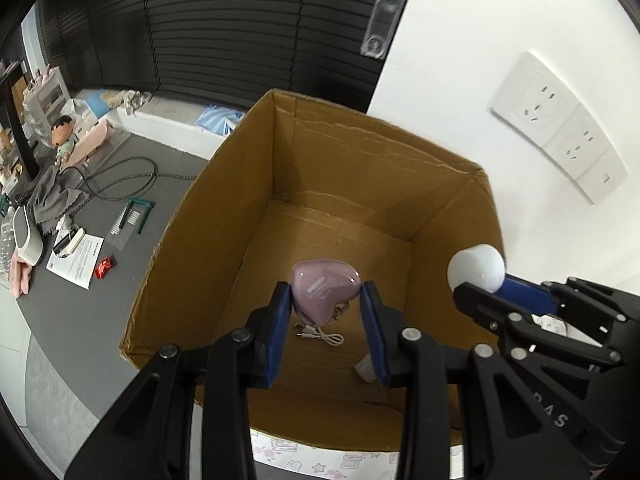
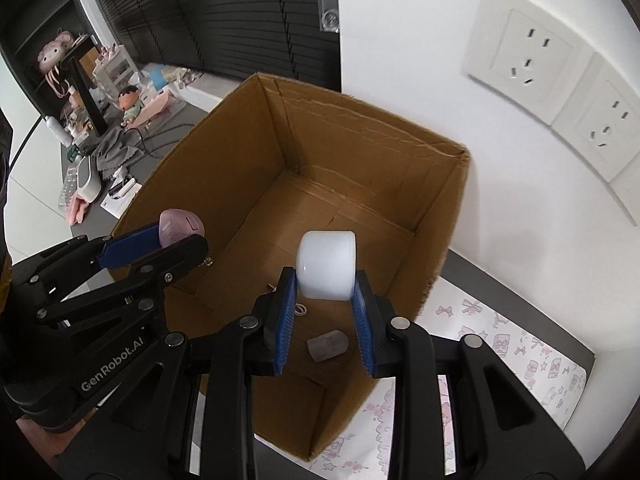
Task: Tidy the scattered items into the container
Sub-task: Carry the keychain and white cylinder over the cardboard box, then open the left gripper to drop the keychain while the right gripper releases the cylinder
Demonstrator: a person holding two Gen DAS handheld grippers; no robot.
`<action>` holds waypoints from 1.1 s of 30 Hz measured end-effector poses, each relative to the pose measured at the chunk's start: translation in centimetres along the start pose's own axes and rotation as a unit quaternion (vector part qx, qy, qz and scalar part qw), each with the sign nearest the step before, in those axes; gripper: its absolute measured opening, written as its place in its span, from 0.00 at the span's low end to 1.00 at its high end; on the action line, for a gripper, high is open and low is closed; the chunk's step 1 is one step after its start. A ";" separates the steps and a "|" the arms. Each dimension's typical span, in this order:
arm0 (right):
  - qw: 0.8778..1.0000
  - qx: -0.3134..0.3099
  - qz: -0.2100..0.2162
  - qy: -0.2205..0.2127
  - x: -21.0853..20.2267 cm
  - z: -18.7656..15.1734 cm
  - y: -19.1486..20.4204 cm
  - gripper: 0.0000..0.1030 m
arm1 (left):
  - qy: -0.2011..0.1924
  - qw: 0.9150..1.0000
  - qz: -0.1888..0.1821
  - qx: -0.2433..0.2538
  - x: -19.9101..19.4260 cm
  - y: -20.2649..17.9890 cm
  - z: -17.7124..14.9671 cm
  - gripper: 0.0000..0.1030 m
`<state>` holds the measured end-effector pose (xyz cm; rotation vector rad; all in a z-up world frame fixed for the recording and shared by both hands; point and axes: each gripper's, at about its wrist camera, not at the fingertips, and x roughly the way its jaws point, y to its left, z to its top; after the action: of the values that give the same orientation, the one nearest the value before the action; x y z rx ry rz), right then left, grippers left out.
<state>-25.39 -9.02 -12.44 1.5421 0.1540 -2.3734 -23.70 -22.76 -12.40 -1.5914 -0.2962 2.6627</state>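
Note:
An open cardboard box stands against the white wall. My left gripper is shut on a pink heart-shaped gadget, held above the box's inside near its left wall. My right gripper is shut on a white rounded jar-like object, also over the box. On the box floor lie a white cable and a small translucent case.
Left of the box, the grey desk carries a black cable, a green clip, a leaflet, a red wrapper, a figurine and a grey cloth. Wall sockets sit at the right. A patterned mat lies under the box.

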 end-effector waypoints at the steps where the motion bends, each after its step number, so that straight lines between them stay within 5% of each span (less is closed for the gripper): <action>1: 1.000 0.000 0.000 0.003 0.4 0.0 0.1 0.28 | 0.004 1.000 0.000 -0.001 0.4 0.2 -0.1 0.34; 21: 0.999 -0.010 -0.002 0.045 3.5 -1.3 -0.3 0.29 | 0.041 0.999 -0.008 -0.012 3.1 0.8 -1.0 0.34; 25: 0.999 -0.011 -0.006 0.031 2.2 -1.5 -0.5 0.56 | 0.046 0.999 -0.009 -0.010 2.8 0.5 -0.9 0.35; 26: 1.000 -0.012 -0.007 0.025 1.7 -1.5 -0.6 0.67 | 0.047 0.999 -0.009 -0.009 2.7 0.3 -1.0 0.39; 30: 1.000 -0.015 -0.017 0.008 0.1 -1.6 -0.9 0.80 | 0.041 0.999 0.004 -0.016 2.1 0.2 -1.0 0.68; 33: 1.000 -0.012 -0.018 0.007 -0.7 -1.7 -1.5 0.95 | 0.036 0.999 0.004 -0.017 1.3 -0.1 -1.0 0.75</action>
<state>-24.12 -7.02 -12.63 1.5593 0.2131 -2.3794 -23.48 -22.39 -14.01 -1.6972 -0.3366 2.6131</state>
